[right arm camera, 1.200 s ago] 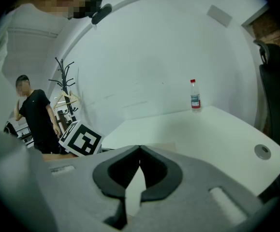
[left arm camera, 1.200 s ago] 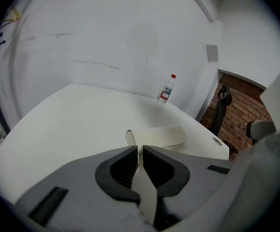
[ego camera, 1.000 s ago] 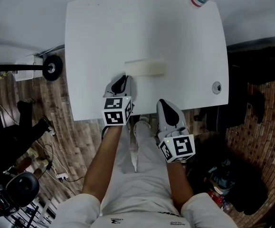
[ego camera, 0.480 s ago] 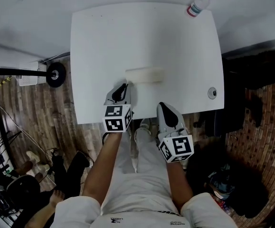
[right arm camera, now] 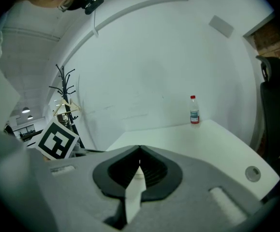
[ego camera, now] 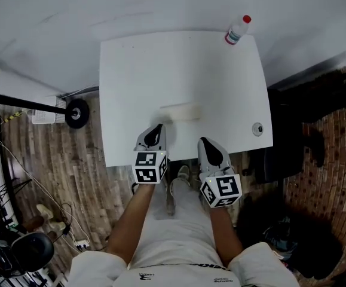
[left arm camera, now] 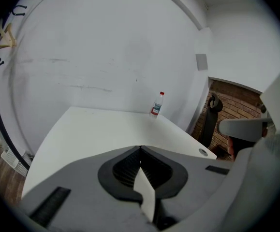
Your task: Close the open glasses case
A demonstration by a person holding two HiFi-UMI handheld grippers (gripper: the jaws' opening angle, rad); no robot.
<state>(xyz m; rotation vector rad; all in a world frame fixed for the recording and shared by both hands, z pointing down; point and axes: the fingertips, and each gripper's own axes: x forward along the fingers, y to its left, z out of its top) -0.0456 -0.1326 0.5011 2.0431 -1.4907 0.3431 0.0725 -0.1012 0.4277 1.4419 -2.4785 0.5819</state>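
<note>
A pale cream glasses case (ego camera: 181,111) lies on the white table (ego camera: 137,70), a little back from the front edge; from the head view I cannot tell how its lid stands. My left gripper (ego camera: 157,128) hovers over the table's front edge, just short of the case's left end and clear of it, shut and holding nothing. My right gripper (ego camera: 204,141) sits at the front edge to the right, also shut and holding nothing. In the left gripper view (left arm camera: 140,148) and the right gripper view (right arm camera: 140,148) the jaws meet at the tip and hide the case.
A plastic bottle (ego camera: 235,30) with a red cap stands at the table's far right corner, also seen as the bottle (left arm camera: 157,104) (right arm camera: 194,111). A cable grommet (ego camera: 257,128) sits near the right edge. A black chair (right arm camera: 275,115) stands right of the table, a wheeled stand (ego camera: 77,113) to its left.
Both grippers have drawn back toward the table's front edge; the left one, earlier beside the case's left end, now stands apart from it. The head view has pulled back.
</note>
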